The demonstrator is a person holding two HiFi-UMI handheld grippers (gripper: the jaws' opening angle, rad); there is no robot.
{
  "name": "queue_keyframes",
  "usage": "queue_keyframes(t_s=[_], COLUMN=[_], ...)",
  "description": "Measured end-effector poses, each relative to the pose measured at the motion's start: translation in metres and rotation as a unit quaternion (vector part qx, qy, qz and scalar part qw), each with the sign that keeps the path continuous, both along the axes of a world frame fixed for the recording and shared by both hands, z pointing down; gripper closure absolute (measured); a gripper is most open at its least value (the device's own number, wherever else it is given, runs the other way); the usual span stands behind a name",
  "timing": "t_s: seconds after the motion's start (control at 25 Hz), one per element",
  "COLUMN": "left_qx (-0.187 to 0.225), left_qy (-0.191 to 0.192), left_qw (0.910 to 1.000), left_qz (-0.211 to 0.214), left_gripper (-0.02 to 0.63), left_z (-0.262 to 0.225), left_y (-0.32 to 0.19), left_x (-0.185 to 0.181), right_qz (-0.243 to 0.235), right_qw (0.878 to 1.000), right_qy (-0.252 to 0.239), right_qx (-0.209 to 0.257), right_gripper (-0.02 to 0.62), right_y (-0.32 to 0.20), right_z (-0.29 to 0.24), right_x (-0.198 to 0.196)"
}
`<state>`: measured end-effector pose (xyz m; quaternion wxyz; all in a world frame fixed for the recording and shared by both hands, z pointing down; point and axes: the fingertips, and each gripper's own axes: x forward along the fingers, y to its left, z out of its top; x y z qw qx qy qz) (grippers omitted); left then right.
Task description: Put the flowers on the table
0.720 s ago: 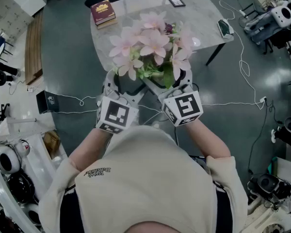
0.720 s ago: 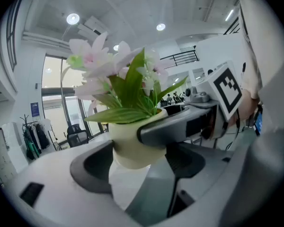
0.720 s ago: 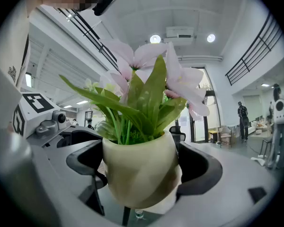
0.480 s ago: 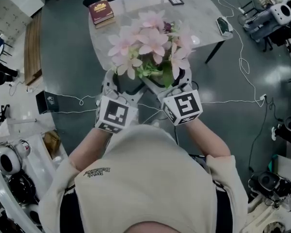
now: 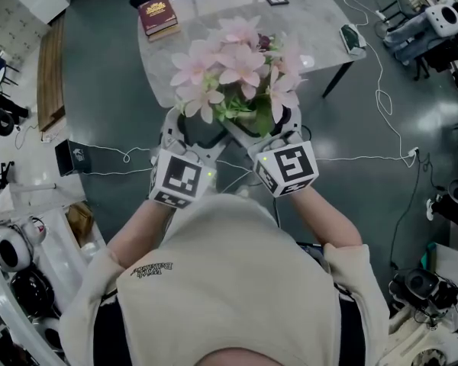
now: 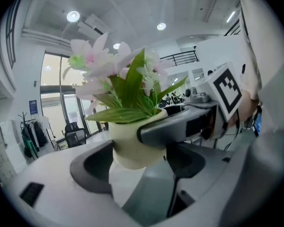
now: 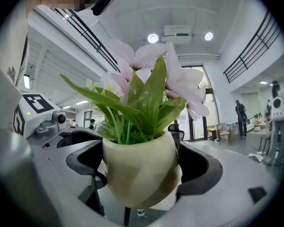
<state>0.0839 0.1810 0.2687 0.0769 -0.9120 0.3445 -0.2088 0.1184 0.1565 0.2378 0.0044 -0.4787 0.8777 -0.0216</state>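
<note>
Right gripper (image 7: pixel 143 171): its jaws are standing wide, pressing on both sides of the cream pot (image 7: pixel 137 164).
Left gripper (image 6: pixel 135 162): its jaws are also gaping wide, clasping the same pot from the other side.
Flowers (image 5: pixel 233 71): pale pink blooms and green leaves are rising upright above both jaws.
Tabletop (image 5: pixel 320 21): lying just beyond the jaws.

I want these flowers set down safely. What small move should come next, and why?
Probably carry the flower pot forward, level, over the bare marble table. Both the left gripper and right gripper clamp it, but they look just short of the table's near edge, so lowering now might miss.
</note>
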Motion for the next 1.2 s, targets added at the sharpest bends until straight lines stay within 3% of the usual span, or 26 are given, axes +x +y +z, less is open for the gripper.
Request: queue_keyframes(t_s=[0.32, 0.68, 1.2], left_qx=[0.005, 0.015, 0.019], left_qy=[-0.001, -0.009, -0.008], left_qw=[1.0000, 0.9998, 0.9996], left_qz=[0.000, -0.009, -0.019], left_gripper=[0.256, 0.256, 0.256], left_z=[0.002, 0.002, -0.001], left_y=[0.008, 0.024, 0.025], left_x=[0.014, 0.097, 0.100], right_qz=[0.000, -0.013, -0.025], right_qw=[1.000, 1.000, 1.000], right_qy=[-0.002, -0.007, -0.007], right_qx=[0.001, 0.011, 0.012], right_gripper=[0.084, 0.083, 0.084], right_y=[0.008, 0.024, 0.025], right_z=[0.002, 0.004, 0.003], right_x=[0.014, 0.096, 0.097])
